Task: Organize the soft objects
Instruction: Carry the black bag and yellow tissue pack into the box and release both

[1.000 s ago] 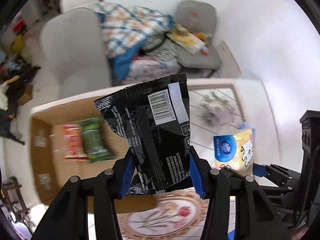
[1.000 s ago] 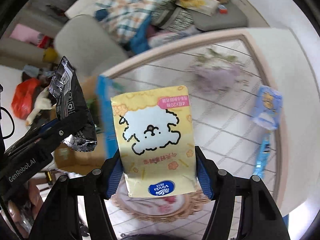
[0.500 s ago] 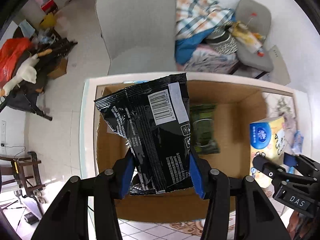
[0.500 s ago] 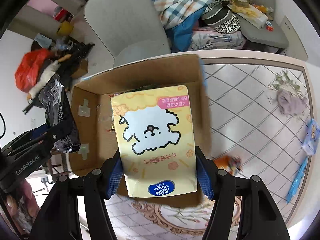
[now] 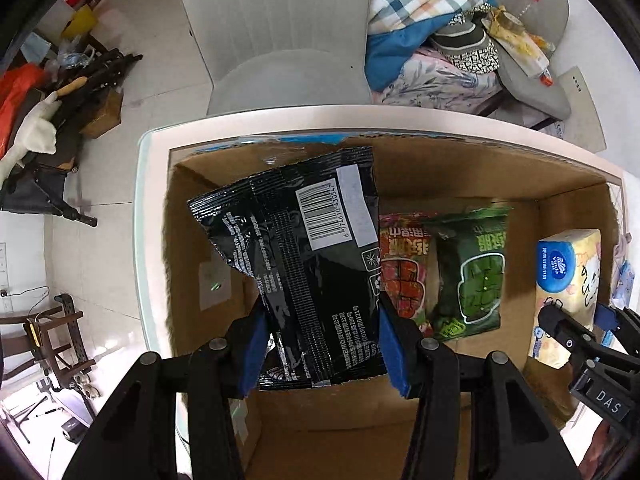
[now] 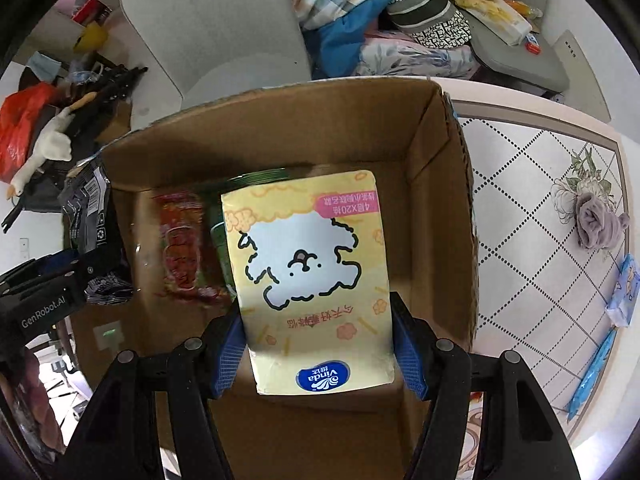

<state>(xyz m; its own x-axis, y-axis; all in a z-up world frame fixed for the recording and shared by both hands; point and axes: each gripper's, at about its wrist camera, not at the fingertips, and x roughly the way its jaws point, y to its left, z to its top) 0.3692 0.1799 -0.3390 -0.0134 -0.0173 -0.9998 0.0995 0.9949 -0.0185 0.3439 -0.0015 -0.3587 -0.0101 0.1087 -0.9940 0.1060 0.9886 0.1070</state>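
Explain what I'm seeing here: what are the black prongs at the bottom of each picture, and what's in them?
Each picture comes from a camera mounted on a hand-held gripper, looking along its two fingers. The left gripper is shut on a black packet; the right gripper is shut on a yellow tissue pack. Both hang over an open cardboard box on a table. A red packet and a green packet lie inside. A grey cloth lies on the table.
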